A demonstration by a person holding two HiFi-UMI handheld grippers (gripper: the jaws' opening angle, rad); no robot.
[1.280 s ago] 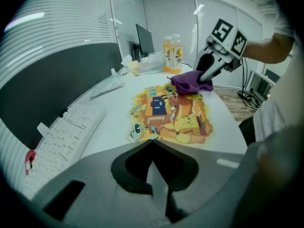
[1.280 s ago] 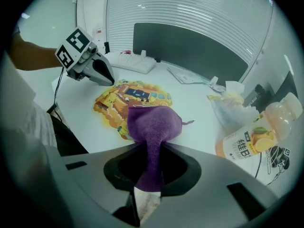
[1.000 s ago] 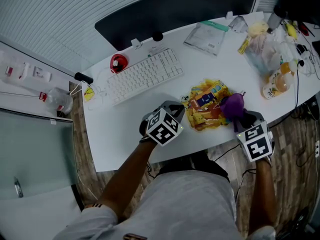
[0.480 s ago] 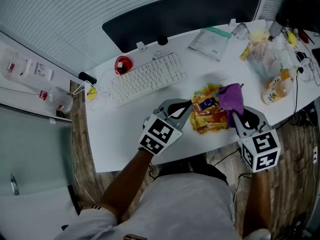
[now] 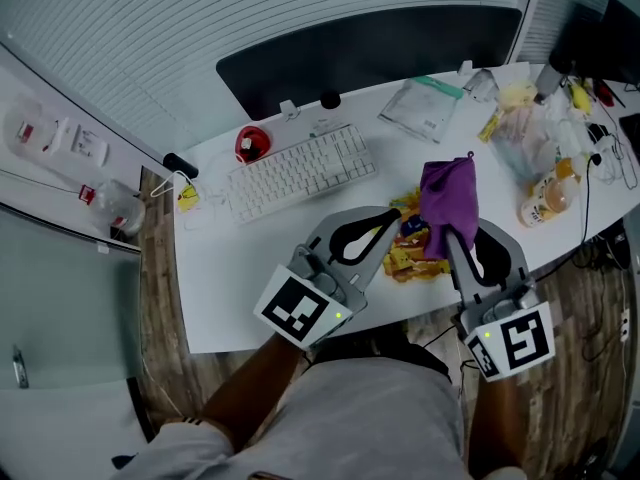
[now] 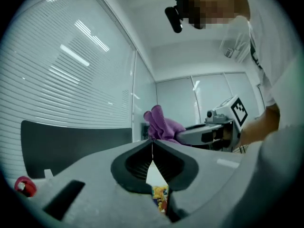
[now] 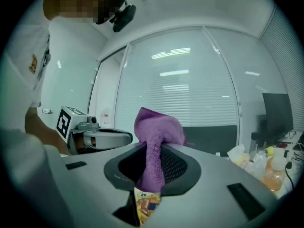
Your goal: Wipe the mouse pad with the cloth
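The mouse pad [image 5: 404, 259] is a yellow and orange printed sheet near the white desk's front edge, mostly hidden under both grippers. It also shows as slivers of print, the mouse pad [image 6: 160, 197] [image 7: 146, 202], below the jaws in both gripper views. My right gripper [image 5: 450, 230] [image 7: 153, 148] is shut on a purple cloth [image 5: 446, 196] [image 7: 156, 132], which stands up in a bunch above the pad. My left gripper [image 5: 392, 215] [image 6: 152, 142] hovers just left of it, shut with nothing between its jaws. Both are raised off the desk.
A white keyboard [image 5: 300, 173] and a red mouse [image 5: 251, 144] lie behind the pad, with a dark monitor [image 5: 370, 53] beyond. A clear plastic pouch [image 5: 420, 95], an orange drink bottle [image 5: 545, 198] and cluttered bags and cables fill the right end of the desk [image 5: 230, 288].
Both grippers have risen toward the head camera. The purple cloth has been lifted off the mouse pad's right edge and now stands higher over the pad.
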